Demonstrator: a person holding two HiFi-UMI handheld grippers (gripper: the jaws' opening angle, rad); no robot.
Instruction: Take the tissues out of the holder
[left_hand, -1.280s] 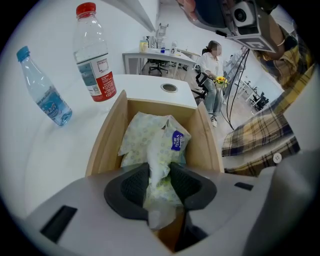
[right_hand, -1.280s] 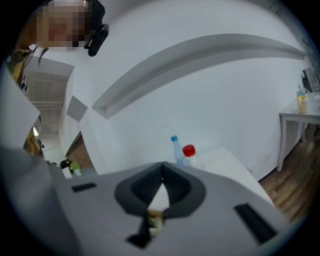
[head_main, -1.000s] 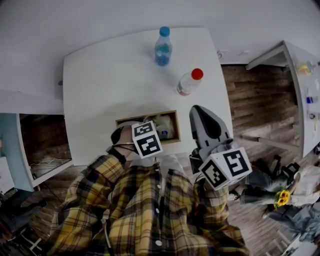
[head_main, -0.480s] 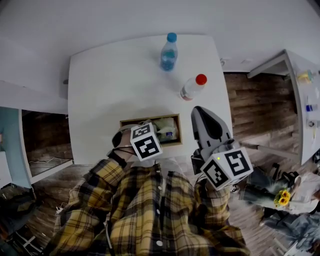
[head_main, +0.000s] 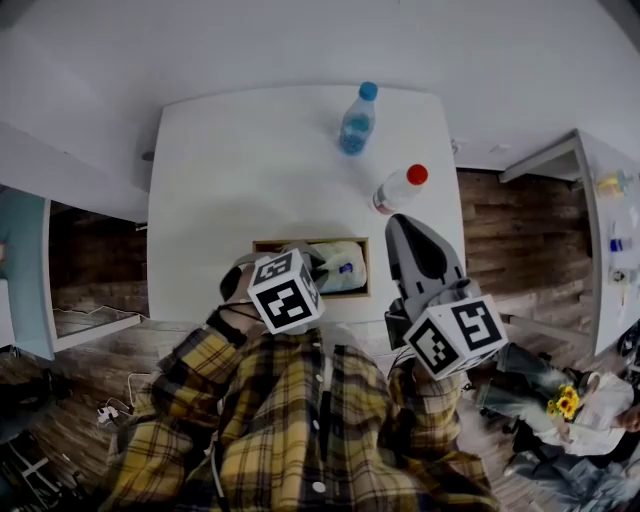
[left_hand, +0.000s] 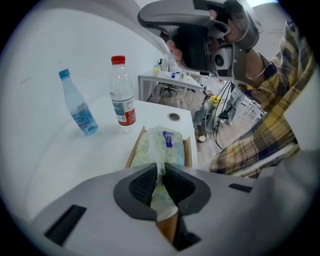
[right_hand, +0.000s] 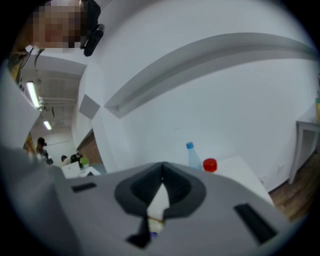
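A pack of tissues (head_main: 342, 267) in a clear printed wrapper lies in a shallow wooden holder (head_main: 310, 241) at the near edge of the white table (head_main: 230, 180). My left gripper (head_main: 303, 258) reaches into the holder's left end. In the left gripper view its jaws (left_hand: 159, 170) are pinched on a raised fold of the tissue pack (left_hand: 164, 144), which rests in the holder (left_hand: 134, 148). My right gripper (head_main: 399, 222) hovers to the right of the holder, above the table edge. It is shut (right_hand: 162, 176) with nothing between its fingertips.
A blue-capped water bottle (head_main: 355, 120) stands at the table's far side. A red-capped bottle (head_main: 398, 188) stands just beyond my right gripper. Wooden floor shows left and right of the table, and a white desk (head_main: 590, 170) stands at the right.
The head view has shifted, so the table sits lower and further right in the picture. Both grippers keep their places relative to the holder.
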